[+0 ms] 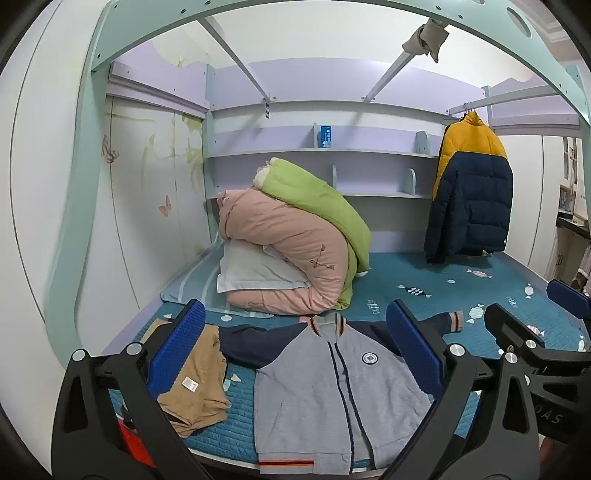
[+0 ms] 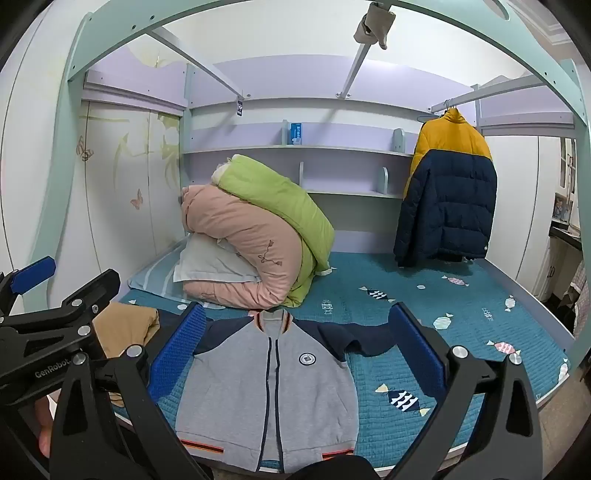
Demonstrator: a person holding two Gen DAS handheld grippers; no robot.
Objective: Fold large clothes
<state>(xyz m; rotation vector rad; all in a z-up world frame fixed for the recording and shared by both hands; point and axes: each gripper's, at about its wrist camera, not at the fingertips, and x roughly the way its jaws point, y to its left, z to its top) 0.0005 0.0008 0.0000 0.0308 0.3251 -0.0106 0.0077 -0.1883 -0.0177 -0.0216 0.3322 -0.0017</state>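
Jacket (image 2: 266, 391): lay flat, zipped, on my bed (image 2: 461, 325).
My jaws: both wide open, empty.
Best start: I judged sleeves first.

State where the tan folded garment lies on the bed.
In the left wrist view the tan garment lies at the bed's front left, beside the grey jacket's navy sleeve, in front of the pink quilt.

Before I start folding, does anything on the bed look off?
The grey jacket lies flat, zipped, sleeves spread. The tan garment beside it is crumpled, and a rag dangles from the bed frame overhead.
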